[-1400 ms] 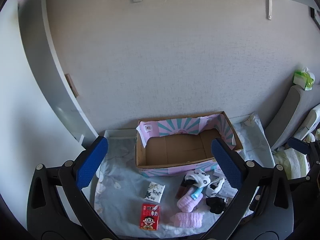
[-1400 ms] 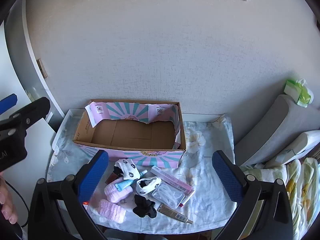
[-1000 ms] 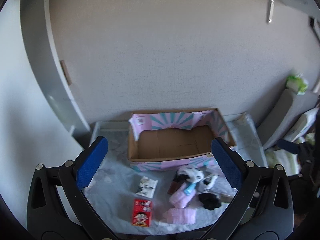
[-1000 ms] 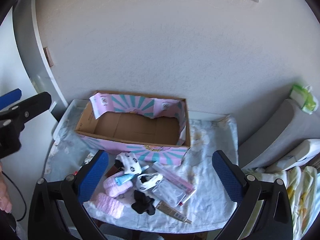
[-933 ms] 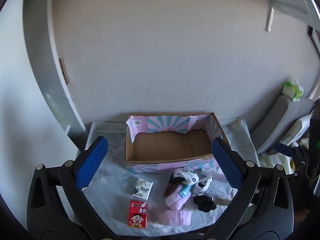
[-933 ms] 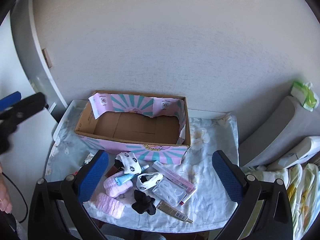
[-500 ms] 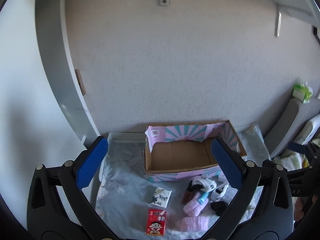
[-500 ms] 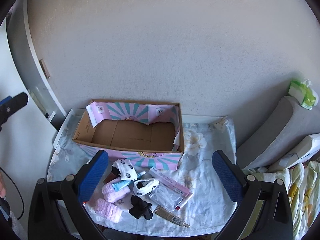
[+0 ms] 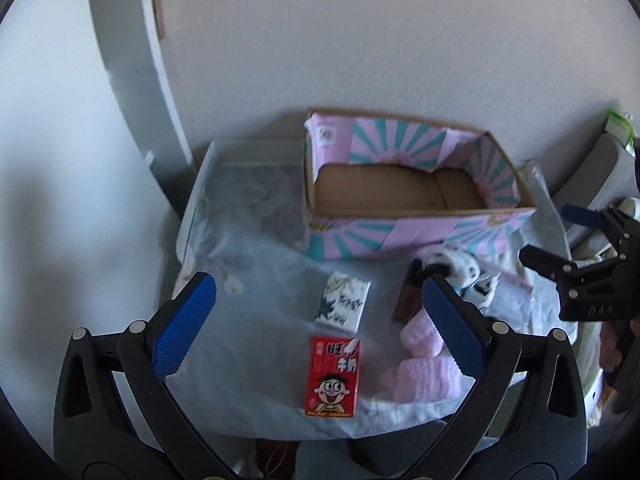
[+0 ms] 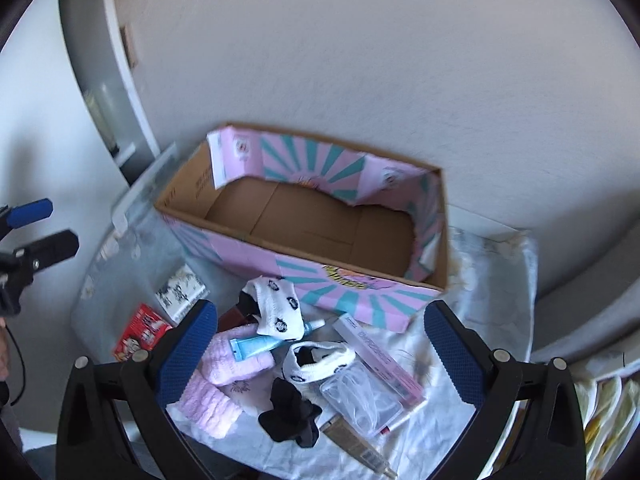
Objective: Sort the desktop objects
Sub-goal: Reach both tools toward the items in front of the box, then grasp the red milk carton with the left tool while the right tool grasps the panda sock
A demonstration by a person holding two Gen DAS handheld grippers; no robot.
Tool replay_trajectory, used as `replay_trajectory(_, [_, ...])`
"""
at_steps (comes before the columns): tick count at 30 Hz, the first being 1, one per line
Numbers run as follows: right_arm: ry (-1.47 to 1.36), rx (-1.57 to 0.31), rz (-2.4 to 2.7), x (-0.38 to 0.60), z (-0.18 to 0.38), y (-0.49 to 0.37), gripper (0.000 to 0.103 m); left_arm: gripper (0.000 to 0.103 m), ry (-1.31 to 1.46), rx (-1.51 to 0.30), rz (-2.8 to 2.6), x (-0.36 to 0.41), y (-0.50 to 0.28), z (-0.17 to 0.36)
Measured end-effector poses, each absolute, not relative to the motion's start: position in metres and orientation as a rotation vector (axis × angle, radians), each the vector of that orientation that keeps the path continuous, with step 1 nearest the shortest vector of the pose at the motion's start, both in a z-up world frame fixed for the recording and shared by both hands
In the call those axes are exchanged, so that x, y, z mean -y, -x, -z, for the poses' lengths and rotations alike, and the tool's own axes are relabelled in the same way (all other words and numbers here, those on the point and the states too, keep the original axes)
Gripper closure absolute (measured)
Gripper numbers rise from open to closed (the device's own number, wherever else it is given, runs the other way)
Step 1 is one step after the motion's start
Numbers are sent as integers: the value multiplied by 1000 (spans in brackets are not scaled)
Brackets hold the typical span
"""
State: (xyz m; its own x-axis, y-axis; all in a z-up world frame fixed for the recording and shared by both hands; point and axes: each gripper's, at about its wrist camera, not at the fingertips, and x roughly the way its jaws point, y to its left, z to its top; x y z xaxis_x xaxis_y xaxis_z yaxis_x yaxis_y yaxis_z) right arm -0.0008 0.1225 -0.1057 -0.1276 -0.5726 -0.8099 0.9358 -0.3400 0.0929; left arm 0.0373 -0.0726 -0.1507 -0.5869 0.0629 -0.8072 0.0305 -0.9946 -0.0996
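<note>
- My left gripper (image 9: pixel 320 316) spread wide, nothing in it, hovering over the table's left part, above the red milk carton (image 9: pixel 333 376) and the white patterned packet (image 9: pixel 343 302) just behind it.
- My right gripper (image 10: pixel 322 344) also spread wide and empty, above the pile.
- Cardboard box (image 10: pixel 304 232) with pink-teal print sits at the back near the wall, inside bare.
- Pile in front of box: white spotted socks (image 10: pixel 276 308), blue tube (image 10: pixel 256 345) on pink fluffy socks (image 10: pixel 236 364), black scrunchie (image 10: pixel 289 412), clear plastic case (image 10: pixel 360 400), long pink box (image 10: pixel 380 356).
- All on a floral cloth (image 10: pixel 488 300).
</note>
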Motion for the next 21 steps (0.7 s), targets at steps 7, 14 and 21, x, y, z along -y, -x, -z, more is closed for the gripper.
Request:
replay_trajectory(7, [-949,-642,1583,-87,149,-8,3,1,1506,85,-2774,62,-54,212])
replay_trajectory(14, [-965,-740,1485,-62,187,-17,20,4,1563,117,-2724,54,-64,257])
replay_trajectory(21, [-983,-781,1431,-55,204,-19,28,14,1622,99,-2673,44,-61,286])
